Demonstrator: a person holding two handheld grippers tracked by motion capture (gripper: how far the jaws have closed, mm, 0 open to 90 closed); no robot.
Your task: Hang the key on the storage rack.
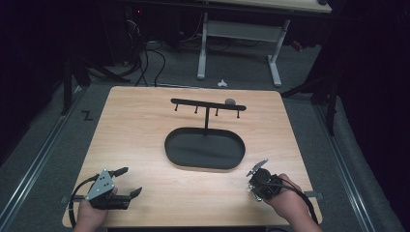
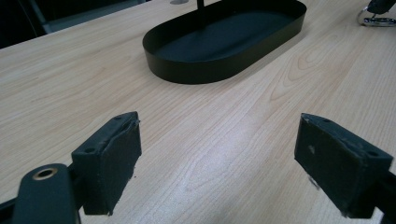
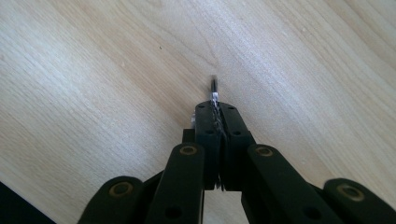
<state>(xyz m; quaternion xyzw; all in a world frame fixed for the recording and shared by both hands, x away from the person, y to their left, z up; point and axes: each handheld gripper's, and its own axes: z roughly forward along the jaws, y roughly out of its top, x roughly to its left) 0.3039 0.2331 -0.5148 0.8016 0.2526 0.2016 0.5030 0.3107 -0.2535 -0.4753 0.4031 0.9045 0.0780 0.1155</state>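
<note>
Nearest, at lower right: right gripper pinched shut on a thin metal piece, kind unclear. Lower left: left gripper spread wide, empty. Probably best carried level toward the hook stand above the oval tray, centre frame.

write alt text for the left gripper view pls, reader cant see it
Two black padded jaws of the left hand-held gripper stand wide apart over a light wooden table, holding nothing. Beyond them sits an empty black oval tray with a thin black post rising from its far side.
</note>
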